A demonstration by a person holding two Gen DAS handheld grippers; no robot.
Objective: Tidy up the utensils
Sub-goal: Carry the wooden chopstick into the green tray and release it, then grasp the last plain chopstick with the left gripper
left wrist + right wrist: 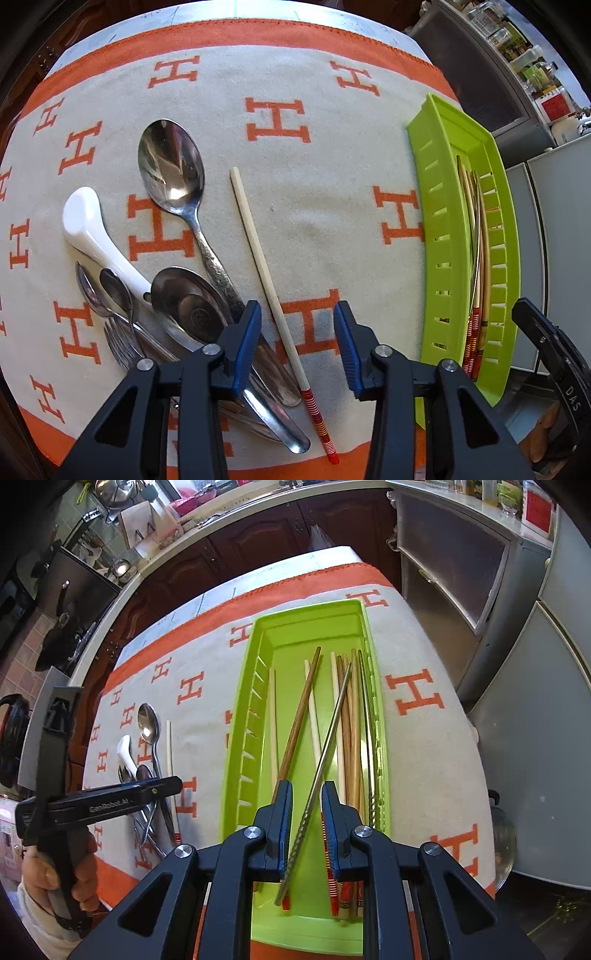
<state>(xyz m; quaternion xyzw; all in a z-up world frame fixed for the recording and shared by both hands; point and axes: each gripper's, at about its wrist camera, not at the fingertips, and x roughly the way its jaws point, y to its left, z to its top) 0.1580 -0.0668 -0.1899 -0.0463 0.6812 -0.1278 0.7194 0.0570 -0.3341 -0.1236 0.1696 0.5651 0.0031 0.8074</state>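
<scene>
Chopstick point(258, 251), pale with a red-striped butt, lying alone on the H-patterned cloth point(332, 184) over the counter point(221, 13), passing between the left fingers point(243, 347) close to its striped end. Left gripper point(295, 349) aimed steeply down with fingers apart, straddling the stick without pressing it; likely lined up near the thick end for a firmer pinch than the thin tip would give.

Just outside the left finger, a heap of cutlery: large steel spoon point(171, 166), white ceramic spoon point(88, 229), smaller spoons and a fork point(122, 343), overlapping and probably left for a later sort. Well out beyond the right finger, the green slotted tray point(439, 221), already loaded with chopsticks only.

Right gripper point(307, 823) poised over the tray's near end, fingers slightly apart. Steel chopstick point(332, 716) running up between them, slanted across the wooden chopsticks point(354, 720), with a sliver of gap on either side, so judged let go rather than clamped. Crooked because dropped onto the pile, not nested.

Sorting by kind, seemingly: sticks in the tray first, one loose stick left.
</scene>
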